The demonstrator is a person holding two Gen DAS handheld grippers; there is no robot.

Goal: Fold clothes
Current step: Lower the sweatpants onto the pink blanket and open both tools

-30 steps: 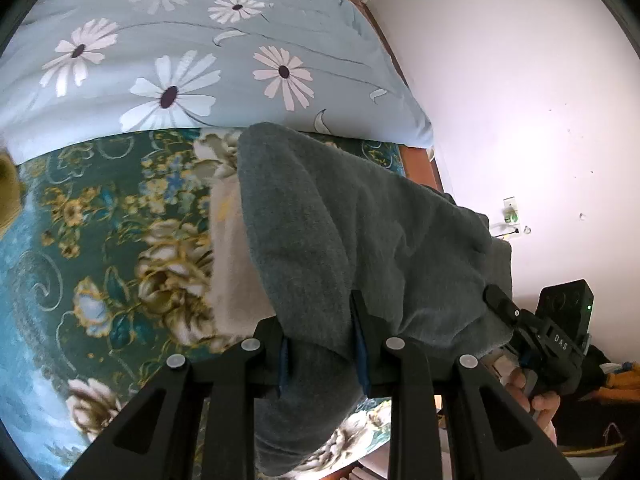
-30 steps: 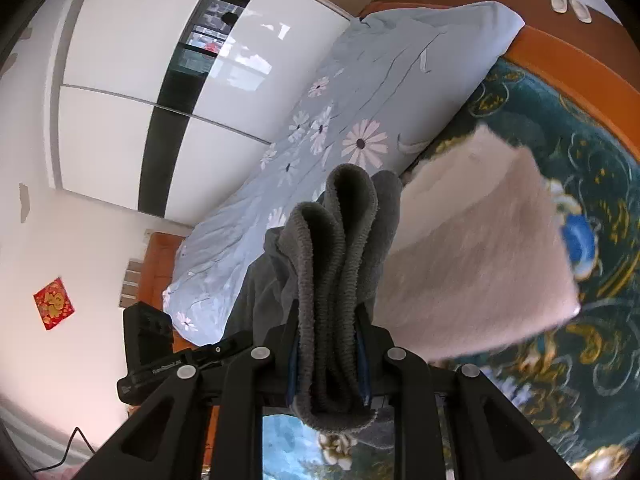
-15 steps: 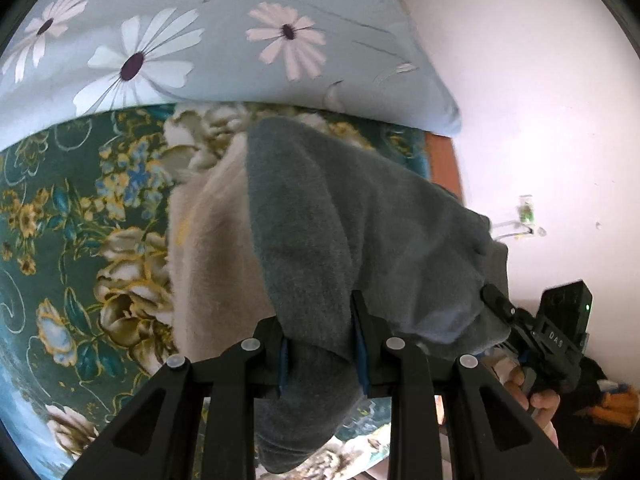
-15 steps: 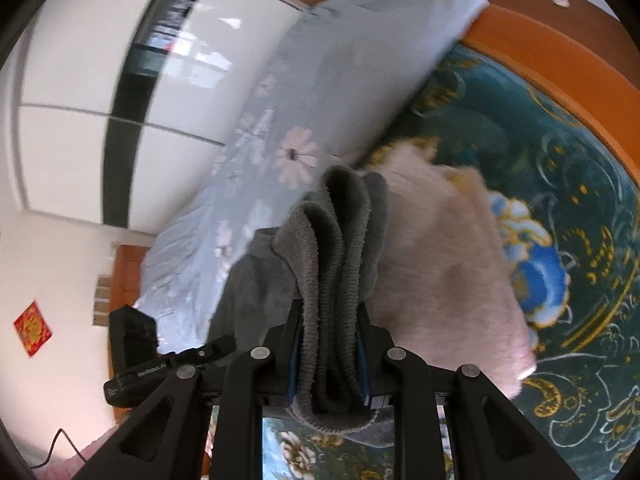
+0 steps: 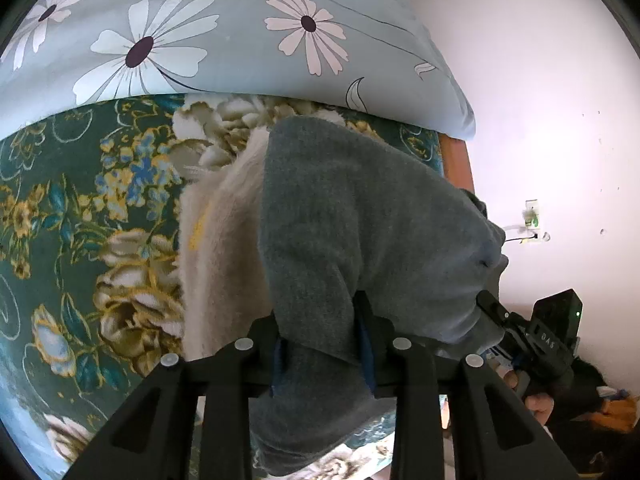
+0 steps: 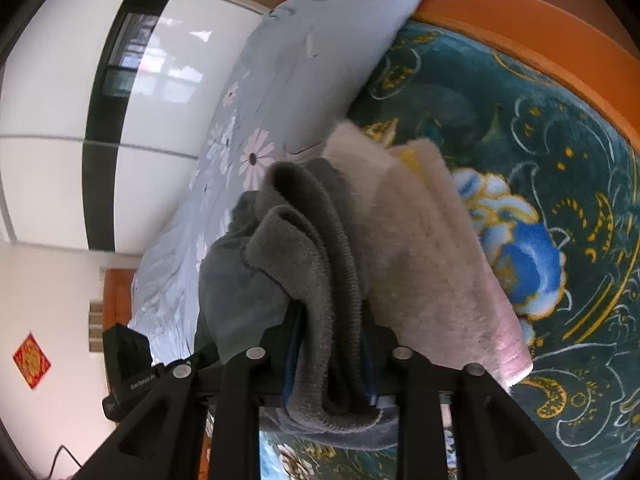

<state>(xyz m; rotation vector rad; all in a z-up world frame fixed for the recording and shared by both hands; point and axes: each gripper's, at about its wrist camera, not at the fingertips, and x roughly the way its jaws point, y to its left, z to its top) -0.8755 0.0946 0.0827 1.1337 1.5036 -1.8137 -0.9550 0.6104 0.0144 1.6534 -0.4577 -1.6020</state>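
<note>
A folded grey garment point(image 5: 360, 216) hangs between both grippers above the bed. My left gripper point(image 5: 322, 354) is shut on one end of it, with cloth bunched between the blue-lined pads. My right gripper point(image 6: 334, 356) is shut on the other end, where the ribbed grey garment point(image 6: 316, 248) shows several layers. Directly under it lies a folded cream fluffy garment point(image 5: 220, 248), also seen as the cream garment point(image 6: 424, 248) in the right wrist view. The right gripper's body point(image 5: 536, 340) and a hand show at the lower right of the left wrist view.
A teal floral bedspread point(image 5: 80, 208) covers the bed. A pale blue daisy-print pillow point(image 5: 224, 32) lies just beyond the clothes. An orange wooden bed frame point(image 6: 532, 28) borders the mattress. A white wall point(image 5: 552, 120) and a white-and-black wardrobe point(image 6: 80, 120) stand behind.
Both grippers have carried the grey garment forward and lower over the cream garment, which now looks closer and larger. The pillow has come nearer. Both grips have held.
</note>
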